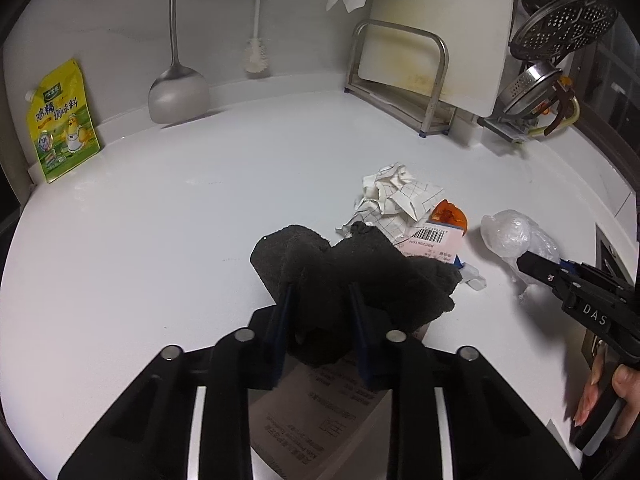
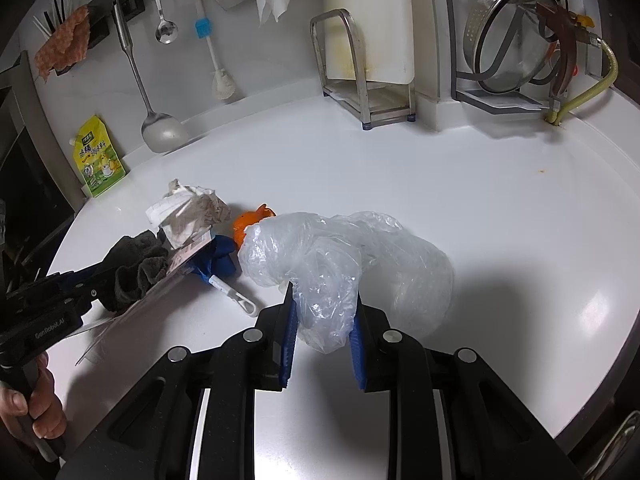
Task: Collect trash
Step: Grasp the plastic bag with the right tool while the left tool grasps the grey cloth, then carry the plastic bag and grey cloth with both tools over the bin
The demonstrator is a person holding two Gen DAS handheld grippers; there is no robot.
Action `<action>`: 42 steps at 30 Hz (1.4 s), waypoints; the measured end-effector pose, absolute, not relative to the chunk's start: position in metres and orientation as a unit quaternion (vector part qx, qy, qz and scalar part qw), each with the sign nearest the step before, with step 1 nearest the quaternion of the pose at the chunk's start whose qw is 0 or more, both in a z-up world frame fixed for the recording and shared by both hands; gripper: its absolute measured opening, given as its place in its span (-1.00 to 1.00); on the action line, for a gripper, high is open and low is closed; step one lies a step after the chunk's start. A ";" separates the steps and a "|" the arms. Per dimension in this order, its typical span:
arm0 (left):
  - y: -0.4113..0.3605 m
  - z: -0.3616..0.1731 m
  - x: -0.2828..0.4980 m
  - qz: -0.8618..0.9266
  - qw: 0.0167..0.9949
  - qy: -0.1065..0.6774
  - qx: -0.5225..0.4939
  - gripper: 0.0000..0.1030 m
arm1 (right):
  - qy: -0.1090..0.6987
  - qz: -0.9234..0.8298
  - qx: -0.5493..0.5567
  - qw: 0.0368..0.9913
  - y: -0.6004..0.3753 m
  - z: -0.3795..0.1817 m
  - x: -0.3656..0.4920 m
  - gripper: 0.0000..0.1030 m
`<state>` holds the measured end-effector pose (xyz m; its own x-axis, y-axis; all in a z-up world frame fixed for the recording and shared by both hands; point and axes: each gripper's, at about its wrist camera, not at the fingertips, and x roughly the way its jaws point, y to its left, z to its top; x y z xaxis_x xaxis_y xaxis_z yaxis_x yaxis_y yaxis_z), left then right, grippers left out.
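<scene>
My left gripper [image 1: 322,292] is shut on a dark grey cloth [image 1: 352,276], holding it over a pink printed paper [image 1: 320,408] on the white counter. It also shows in the right wrist view [image 2: 120,276]. My right gripper [image 2: 324,304] is shut on a crumpled clear plastic bag [image 2: 344,256]; the bag shows in the left wrist view [image 1: 516,236]. Between them lie a crumpled checked paper [image 1: 394,198], orange peel [image 1: 450,214], a barcode-labelled packet [image 1: 434,242] and a blue-and-white wrapper [image 2: 224,268].
A yellow seasoning pouch [image 1: 62,120] leans on the back wall at left. A spatula [image 1: 178,92] and brush [image 1: 258,52] hang there. A metal rack with a cutting board [image 1: 432,52] and colanders [image 2: 508,40] stand at the back right. The counter edge curves at right.
</scene>
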<state>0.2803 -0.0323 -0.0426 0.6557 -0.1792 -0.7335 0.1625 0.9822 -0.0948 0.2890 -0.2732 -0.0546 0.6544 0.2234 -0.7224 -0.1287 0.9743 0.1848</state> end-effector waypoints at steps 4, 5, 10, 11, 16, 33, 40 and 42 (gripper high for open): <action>-0.028 -0.032 0.275 -0.095 0.916 0.389 -0.017 -0.64 | 0.399 0.097 0.064 0.909 -0.275 -0.053 0.287 -0.57; -0.026 -0.027 0.273 -0.094 0.919 0.382 -0.017 -0.64 | 0.398 0.097 0.065 0.910 -0.275 -0.053 0.286 -0.57; -0.019 0.000 0.259 -0.089 0.934 0.346 -0.017 -0.66 | 0.386 0.095 0.071 0.915 -0.277 -0.048 0.279 -0.57; -0.018 0.004 0.256 -0.089 0.936 0.339 -0.017 -0.66 | 0.381 0.094 0.073 0.917 -0.278 -0.046 0.275 -0.57; -0.021 0.026 0.231 -0.093 0.948 0.305 -0.001 -0.66 | 0.362 0.089 0.081 0.924 -0.283 -0.040 0.255 -0.57; -0.025 0.027 0.112 -0.115 0.952 0.282 0.027 -0.66 | 0.321 0.061 0.104 0.939 -0.266 -0.022 0.095 -0.57; -0.023 0.023 0.069 -0.134 0.948 0.288 0.025 -0.66 | 0.320 0.053 0.129 0.937 -0.255 -0.028 0.031 -0.57; -0.023 0.020 0.060 -0.140 0.946 0.290 0.026 -0.66 | 0.321 0.049 0.129 0.937 -0.251 -0.029 0.019 -0.57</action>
<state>0.0600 -0.0229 0.0196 0.7928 -0.2492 -0.5562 0.2795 0.9596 -0.0314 0.0186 -0.2512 -0.0289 0.7894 0.1753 -0.5884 -0.0100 0.9619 0.2732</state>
